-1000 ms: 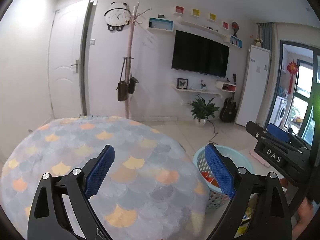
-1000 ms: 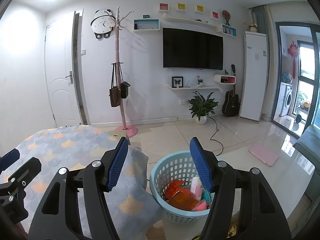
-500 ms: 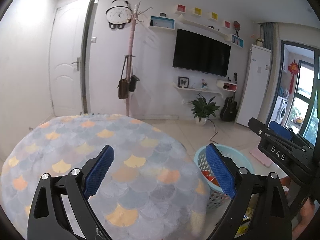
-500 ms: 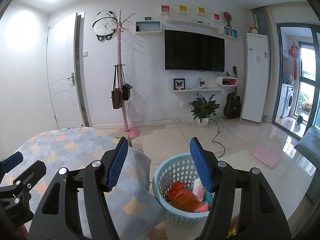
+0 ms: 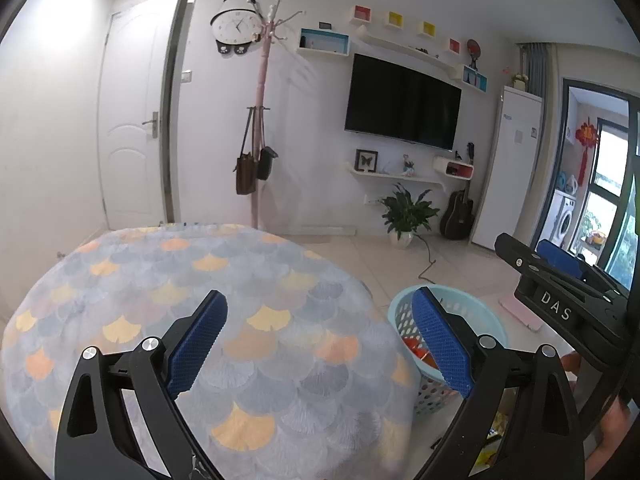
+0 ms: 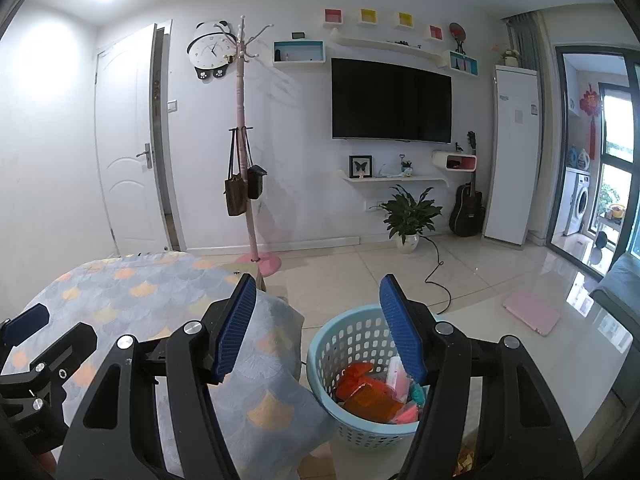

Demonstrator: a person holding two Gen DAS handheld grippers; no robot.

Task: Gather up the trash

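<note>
A light blue perforated basket (image 6: 360, 332) stands on the floor beside the table and holds orange, red and pink wrappers (image 6: 370, 394). In the left wrist view the same basket (image 5: 486, 320) shows past the table's right edge. My right gripper (image 6: 318, 328) hangs open above the basket's near-left rim, nothing between its blue pads. My left gripper (image 5: 320, 344) hovers open over the table's scale-patterned cloth (image 5: 168, 280), also empty. The right gripper's black body (image 5: 556, 304) appears at the right of the left wrist view.
A pink coat stand (image 6: 250, 184) with hanging bags stands behind the table. A potted plant (image 6: 408, 216), a guitar (image 6: 468, 208) and a black cable (image 6: 436, 276) lie along the far wall. A pink flat object (image 6: 530, 314) rests on the tiled floor at right.
Both views have drifted slightly; the grippers stay open and empty, and the basket and its contents have not moved.
</note>
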